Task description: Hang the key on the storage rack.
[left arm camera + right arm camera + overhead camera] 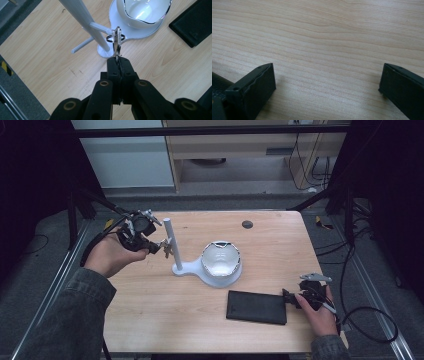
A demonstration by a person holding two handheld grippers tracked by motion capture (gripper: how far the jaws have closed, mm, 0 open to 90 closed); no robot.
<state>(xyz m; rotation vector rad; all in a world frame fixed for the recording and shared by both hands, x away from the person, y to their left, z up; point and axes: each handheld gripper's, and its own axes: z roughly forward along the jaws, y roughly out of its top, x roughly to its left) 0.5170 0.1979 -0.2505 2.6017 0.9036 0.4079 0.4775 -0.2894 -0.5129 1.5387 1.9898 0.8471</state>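
Key [117, 42] blade perhaps hidden between jaws

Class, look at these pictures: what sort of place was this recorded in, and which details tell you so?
Probably a lab or workshop recording station, not a home. A small light wooden table stands on grey floor inside a black metal frame, black cables trail across the floor, and a person works with hand-held grippers.

No legible text, label, brand, number or sign on anything in view.
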